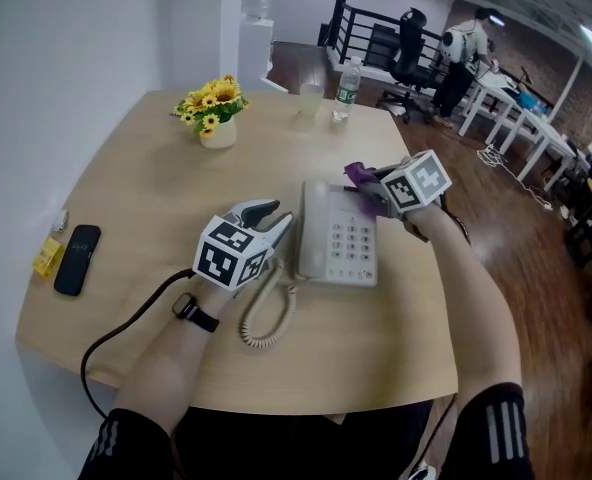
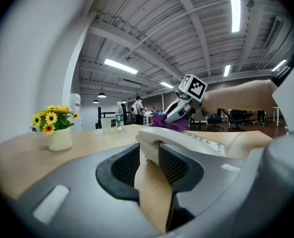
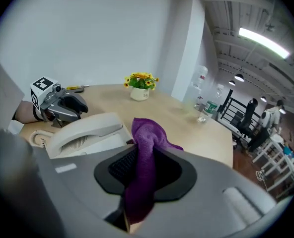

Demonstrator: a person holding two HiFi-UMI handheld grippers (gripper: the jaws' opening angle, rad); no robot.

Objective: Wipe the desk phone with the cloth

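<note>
A cream desk phone sits mid-table, its handset lying along its left side. My left gripper comes in from the left. In the left gripper view the handset fills the gap between the pads, so this gripper is shut on it. My right gripper is at the phone's far right corner, shut on a purple cloth. In the right gripper view the cloth stands bunched between the jaws, just beside the handset. The cloth touches the phone's far end.
A coiled cord loops off the phone's near left corner. A pot of yellow flowers stands at the back left, a glass and water bottle at the far edge. A black mobile and a yellow item lie at the left edge.
</note>
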